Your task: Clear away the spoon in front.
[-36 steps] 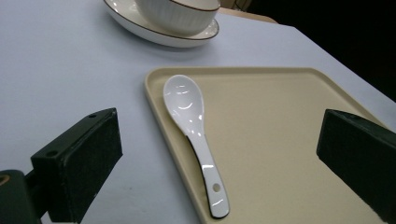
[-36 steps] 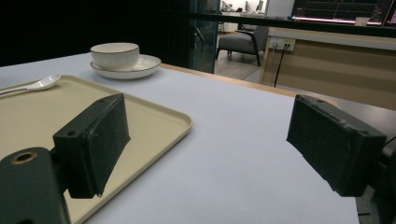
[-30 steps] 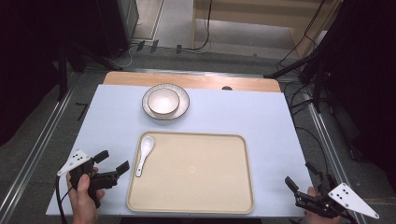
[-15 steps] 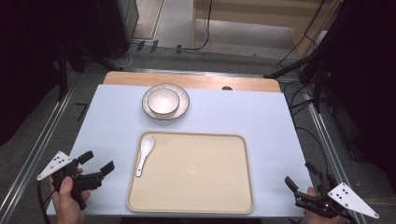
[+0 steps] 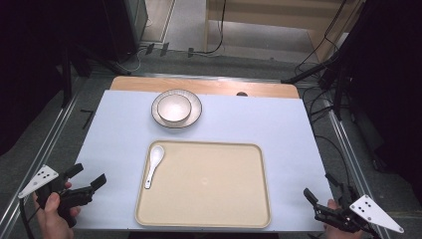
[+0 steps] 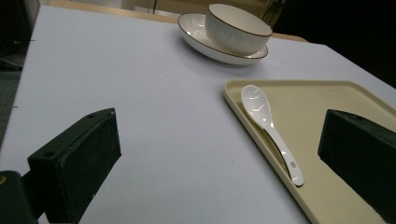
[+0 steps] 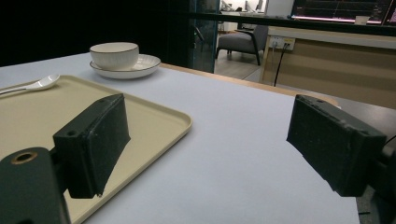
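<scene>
A beige tray (image 5: 209, 185) lies at the front middle of the white table top. A white spoon (image 5: 154, 165) rests inside the tray along its left rim, bowl end away from me; it also lies on the tray (image 6: 327, 98) in the left gripper view as the spoon (image 6: 268, 126). A white bowl (image 5: 174, 107) stands on a plate (image 5: 195, 110) behind the tray. My left gripper (image 5: 87, 177) is open and empty at the front left, off the tray. My right gripper (image 5: 319, 187) is open and empty at the front right corner.
A wooden strip (image 5: 204, 85) runs along the table's far edge. Metal rails and cables (image 5: 323, 79) flank the table on the floor. The bowl (image 7: 114, 54) on its plate sits far beyond the tray (image 7: 154, 116) in the right gripper view.
My left gripper has drawn back to the left and toward me, away from the tray's left edge. The right gripper has stayed where it was.
</scene>
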